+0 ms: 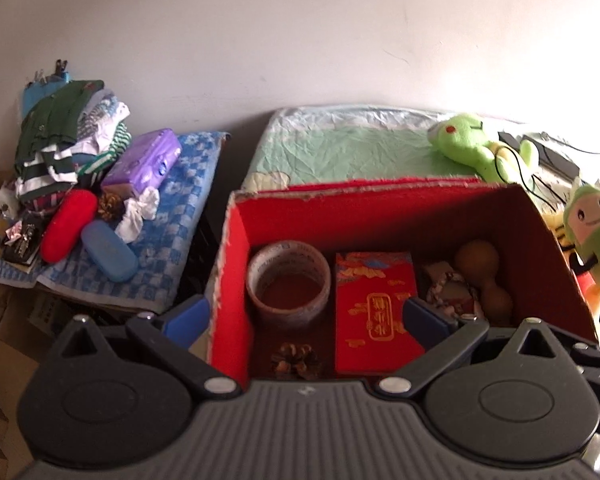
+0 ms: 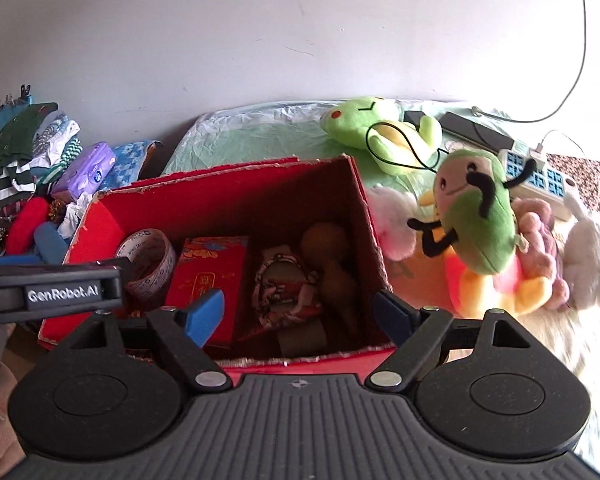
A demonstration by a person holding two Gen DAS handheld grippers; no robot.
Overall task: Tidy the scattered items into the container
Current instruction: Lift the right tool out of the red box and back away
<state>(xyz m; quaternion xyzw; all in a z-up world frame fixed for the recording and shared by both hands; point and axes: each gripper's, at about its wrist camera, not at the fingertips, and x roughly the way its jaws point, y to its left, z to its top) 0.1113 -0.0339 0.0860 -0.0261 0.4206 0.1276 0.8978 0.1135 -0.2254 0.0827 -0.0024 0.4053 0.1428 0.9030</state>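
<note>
Both claws, left claw (image 1: 304,314) and right claw (image 2: 298,314), hang spread and empty above the red box (image 2: 362,216). Tape roll (image 1: 288,284), red envelope (image 1: 376,308) and gourd (image 1: 484,276) lie inside; lift clear of its rim before seeking more.

A plain white wall (image 1: 300,40) rises behind a green-sheeted bed (image 1: 340,152).

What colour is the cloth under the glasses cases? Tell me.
Blue-and-white checked cloth, clearest in the left wrist view.
</note>
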